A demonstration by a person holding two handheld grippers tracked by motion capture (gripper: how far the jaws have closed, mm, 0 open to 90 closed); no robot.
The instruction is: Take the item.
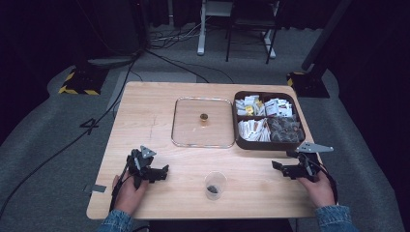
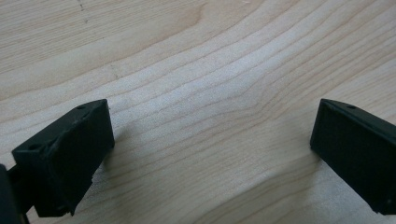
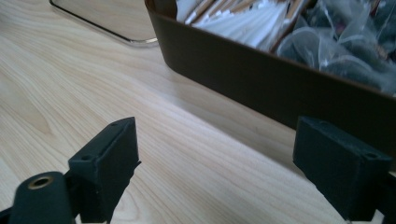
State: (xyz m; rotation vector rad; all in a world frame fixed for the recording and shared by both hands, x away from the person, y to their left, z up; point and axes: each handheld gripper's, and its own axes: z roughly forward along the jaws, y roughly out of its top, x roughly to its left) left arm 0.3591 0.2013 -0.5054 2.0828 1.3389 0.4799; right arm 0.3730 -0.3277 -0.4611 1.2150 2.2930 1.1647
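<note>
Two grippers I run, both low on table: left gripper jaws wide, empty; right gripper jaws wide, empty. Cup btwn them.

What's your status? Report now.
Left hand-held gripper and right hand-held gripper open, empty. Cup upright between them, untouched. Nothing blocking.

No legible text, label or number anywhere; print on the packets too small to read.

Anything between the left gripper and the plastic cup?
No. In the high view, bare wooden table runs from the left gripper to the clear plastic cup.
</note>
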